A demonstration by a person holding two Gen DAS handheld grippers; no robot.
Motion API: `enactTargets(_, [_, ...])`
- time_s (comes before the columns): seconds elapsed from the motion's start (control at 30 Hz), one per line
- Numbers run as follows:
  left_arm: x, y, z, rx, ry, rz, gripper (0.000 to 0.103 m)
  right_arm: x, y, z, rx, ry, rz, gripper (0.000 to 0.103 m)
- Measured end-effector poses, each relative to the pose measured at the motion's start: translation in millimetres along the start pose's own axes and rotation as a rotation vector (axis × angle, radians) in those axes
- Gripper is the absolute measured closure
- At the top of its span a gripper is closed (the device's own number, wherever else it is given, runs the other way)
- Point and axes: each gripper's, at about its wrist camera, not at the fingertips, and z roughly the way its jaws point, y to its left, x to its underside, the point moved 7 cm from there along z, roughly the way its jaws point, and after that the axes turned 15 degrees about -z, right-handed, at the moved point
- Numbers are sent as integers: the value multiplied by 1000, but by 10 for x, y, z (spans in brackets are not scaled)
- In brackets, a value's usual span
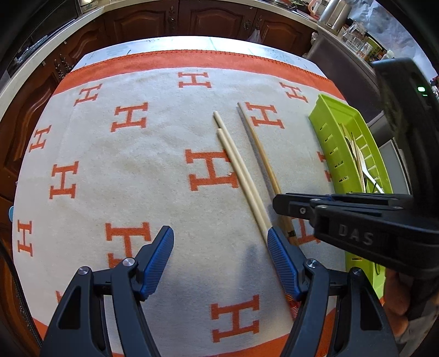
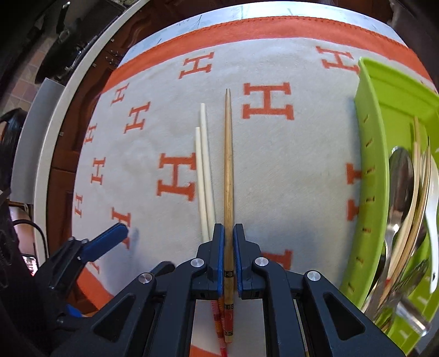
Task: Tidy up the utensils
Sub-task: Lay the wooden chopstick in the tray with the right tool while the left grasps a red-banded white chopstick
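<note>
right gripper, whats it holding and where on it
The right gripper is shut on the brown wooden chopsticks, near their patterned handle end. The left gripper is open and holds nothing.

A table stands under a grey cloth with an orange border and orange H letters. Beyond its far edge runs a row of dark carved wooden cabinets topped by a pale counter. Jars and bottles crowd the far right. Bright daylight falls on the table's far end.
</note>
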Motion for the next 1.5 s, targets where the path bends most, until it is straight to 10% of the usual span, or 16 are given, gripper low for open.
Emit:
enactTargets(0.67, [185, -194, 243, -89, -26, -38, 34, 891, -1044, -1629, 82, -327, 228, 96])
enactTargets(1.5, [212, -48, 159, -152, -135, -131, 33, 950, -1108, -1318, 268, -293, 181, 92])
